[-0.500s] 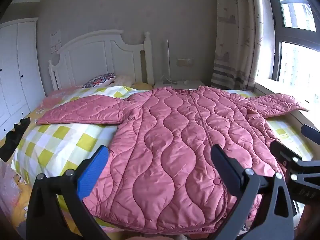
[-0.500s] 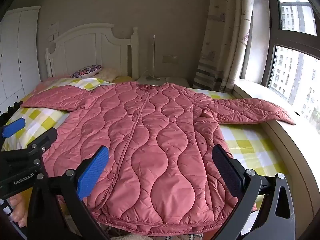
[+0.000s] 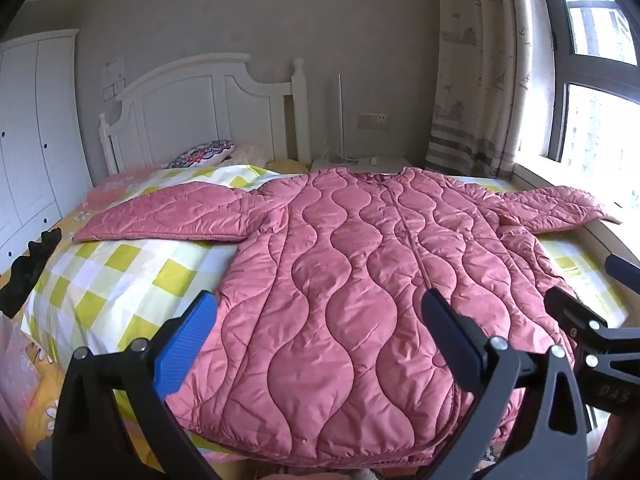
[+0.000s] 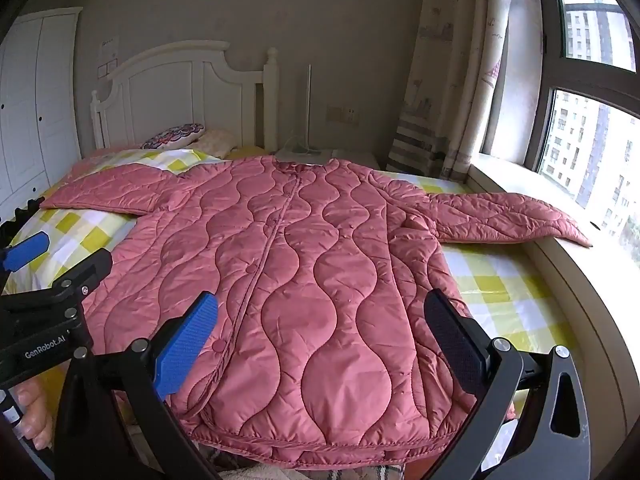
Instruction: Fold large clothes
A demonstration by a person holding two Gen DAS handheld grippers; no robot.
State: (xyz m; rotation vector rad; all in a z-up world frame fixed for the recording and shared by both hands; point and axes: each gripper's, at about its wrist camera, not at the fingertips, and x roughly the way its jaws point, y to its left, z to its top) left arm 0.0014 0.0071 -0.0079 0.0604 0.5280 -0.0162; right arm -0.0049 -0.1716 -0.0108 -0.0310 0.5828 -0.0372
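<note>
Both jaws stand spread wide with nothing between them. On the left gripper (image 3: 320,332) the blue pad and the black pad hang above the lower half of the pink quilted coat (image 3: 360,280), clear of the fabric; the right gripper (image 4: 322,332) hovers the same way over the coat's hem area, a little further toward the window side.

Going from left to right: a white wardrobe (image 3: 32,128) lines the far left wall, and a dark object (image 3: 32,264) lies at the left edge of the bed. The yellow-and-white checked bedspread (image 3: 112,280) covers the bed, whose white headboard (image 3: 192,112) stands against the back wall with a patterned cushion (image 3: 204,152) at its foot. The coat lies flat and unfolded across the bed, front up, its closure running down the middle. Its left sleeve (image 3: 168,216) stretches straight out over the checked cover. In the right wrist view a person's hand (image 4: 34,416) shows at the lower left, gripping the handle of the left tool. Beyond the collar sits a small white bedside stand (image 4: 320,154). The right sleeve (image 4: 508,216) reaches out onto the window sill (image 4: 568,264), its cuff resting there. A striped curtain (image 4: 448,80) hangs beside the window (image 4: 588,120).
</note>
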